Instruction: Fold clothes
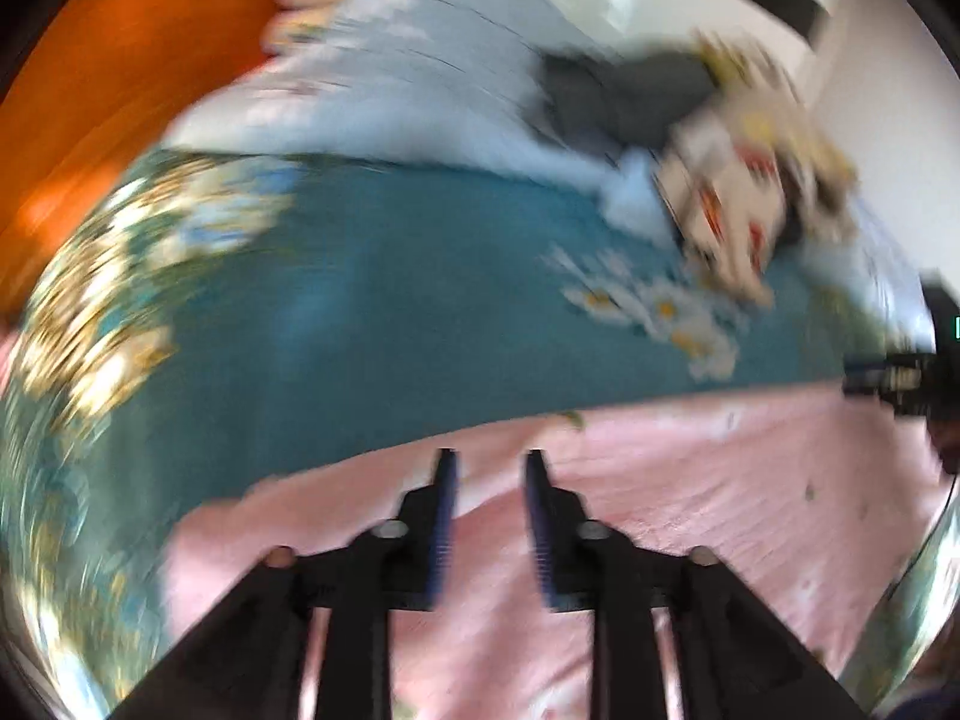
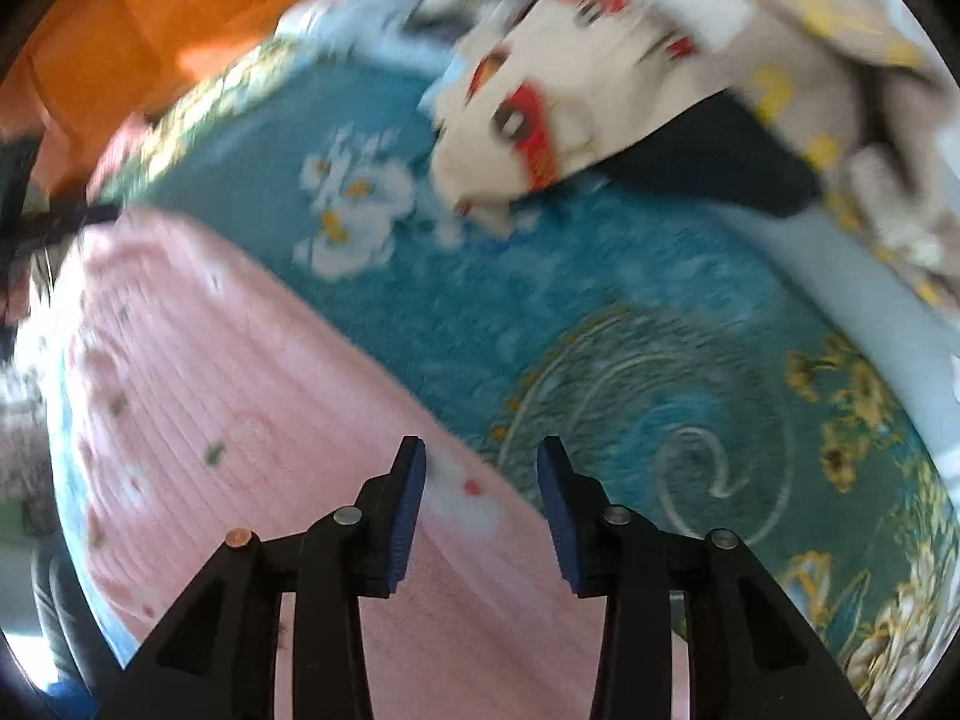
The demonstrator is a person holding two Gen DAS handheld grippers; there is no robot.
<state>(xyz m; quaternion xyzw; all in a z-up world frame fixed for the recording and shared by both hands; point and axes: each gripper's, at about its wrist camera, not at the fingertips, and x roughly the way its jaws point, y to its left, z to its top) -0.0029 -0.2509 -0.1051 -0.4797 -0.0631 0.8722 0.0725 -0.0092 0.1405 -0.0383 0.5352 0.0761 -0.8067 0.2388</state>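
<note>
We are inspecting a fold in progress on a bed covered by a teal bedspread with white daisies and gold swirl patterns (image 1: 372, 324). The task's thing, a pink ribbed knit garment with small printed motifs (image 1: 690, 480), is lying flat on the near part of the bedspread, directly below both tools.

The left gripper (image 1: 489, 462) is hovering over the pink garment with its jaws parted and nothing between the blue pads; we are judging it released. The right gripper (image 2: 480, 450) is likewise standing apart over the garment's far right edge, where pink cloth meets teal, and no fabric is being pinched.

Farther back, a heap of unfolded clothes is waiting: a cream cloth with red and dark prints (image 2: 540, 102), a pale blue cloth (image 1: 420, 72) and a dark grey piece (image 1: 618, 90). An orange wooden headboard (image 1: 120, 60) is closing the far left. Both views are heavily blurred, so we cannot tell creases or layers in the garment.

Our judgement: a fold has been laid down and let go, and the step in hand is the shift to the next grasp. The next move is calling for both tools to settle on a fresh edge or corner of the pink garment, pinch one layer cleanly, and carry it across without dragging the cloth beneath.
</note>
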